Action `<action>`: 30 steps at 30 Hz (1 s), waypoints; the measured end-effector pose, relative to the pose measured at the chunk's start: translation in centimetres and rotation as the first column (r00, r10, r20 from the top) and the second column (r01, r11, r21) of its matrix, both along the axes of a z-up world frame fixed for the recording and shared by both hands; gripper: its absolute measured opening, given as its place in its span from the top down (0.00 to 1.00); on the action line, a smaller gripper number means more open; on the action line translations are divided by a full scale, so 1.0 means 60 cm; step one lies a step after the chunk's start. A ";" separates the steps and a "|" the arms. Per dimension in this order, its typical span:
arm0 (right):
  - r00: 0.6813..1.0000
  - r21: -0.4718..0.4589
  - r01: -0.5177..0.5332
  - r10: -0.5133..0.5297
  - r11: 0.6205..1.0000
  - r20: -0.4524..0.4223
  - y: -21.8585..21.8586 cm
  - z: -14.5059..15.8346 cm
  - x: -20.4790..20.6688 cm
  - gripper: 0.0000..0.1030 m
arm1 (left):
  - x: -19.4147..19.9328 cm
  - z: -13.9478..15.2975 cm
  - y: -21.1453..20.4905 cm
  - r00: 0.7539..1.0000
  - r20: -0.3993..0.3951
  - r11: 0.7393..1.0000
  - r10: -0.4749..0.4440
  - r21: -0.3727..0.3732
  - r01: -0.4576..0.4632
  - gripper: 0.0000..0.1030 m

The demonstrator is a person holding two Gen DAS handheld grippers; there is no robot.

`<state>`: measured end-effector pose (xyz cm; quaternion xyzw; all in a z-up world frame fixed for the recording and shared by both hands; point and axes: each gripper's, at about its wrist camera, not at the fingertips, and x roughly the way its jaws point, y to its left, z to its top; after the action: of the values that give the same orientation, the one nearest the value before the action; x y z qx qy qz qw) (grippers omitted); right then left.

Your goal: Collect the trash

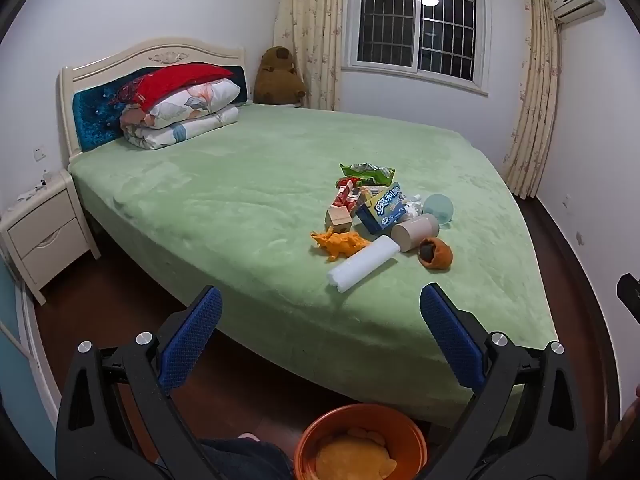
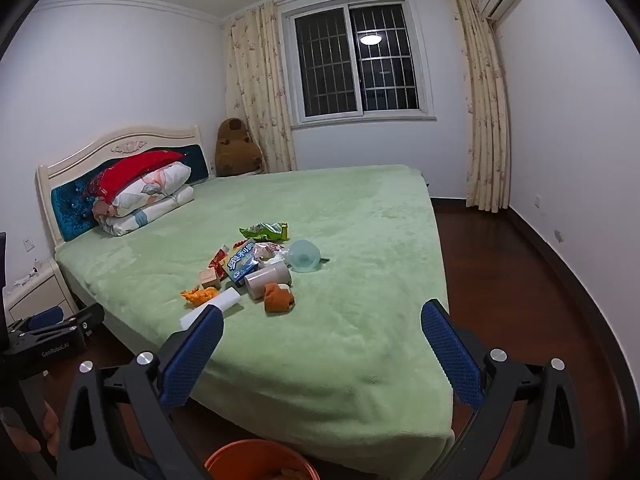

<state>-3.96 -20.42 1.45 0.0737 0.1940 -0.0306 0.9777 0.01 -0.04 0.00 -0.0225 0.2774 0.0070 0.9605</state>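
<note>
Both grippers, left [image 1: 320, 312] and right [image 2: 322, 326], hover with fingers spread and empty, the trash [image 1: 380, 216] uncollected on the bed [image 1: 240, 184], bin [image 1: 360, 420] below.

Trash pile [image 1: 380, 216] on bed [image 1: 248, 184]; bucket [image 1: 360, 440] below, front.

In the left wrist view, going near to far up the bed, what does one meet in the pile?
White foam tube → orange toy dinosaur → wooden block → green snack bag.
</note>
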 end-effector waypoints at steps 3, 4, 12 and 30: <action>1.000 -0.003 0.000 0.000 1.000 -0.006 0.001 0.001 0.000 0.05 | 0.001 0.000 -0.001 1.000 -0.002 1.000 -0.002 -0.002 0.002 0.05; 1.000 -0.003 0.001 -0.001 1.000 -0.005 0.001 0.002 0.000 0.05 | 0.002 0.000 -0.001 1.000 -0.003 1.000 -0.004 -0.001 0.004 0.06; 1.000 0.001 0.007 -0.007 1.000 0.002 0.004 0.005 -0.003 0.05 | -0.007 -0.003 -0.012 1.000 0.003 1.000 -0.009 -0.001 0.009 0.05; 1.000 0.011 0.008 -0.008 1.000 0.026 -0.014 0.006 -0.039 0.05 | -0.030 0.012 -0.028 0.999 0.014 0.999 -0.034 0.009 0.034 0.05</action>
<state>-6.33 -21.27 1.79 0.0802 0.1814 -0.0324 0.9796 -1.80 -1.72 0.70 -0.0135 0.2708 -0.0082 0.9625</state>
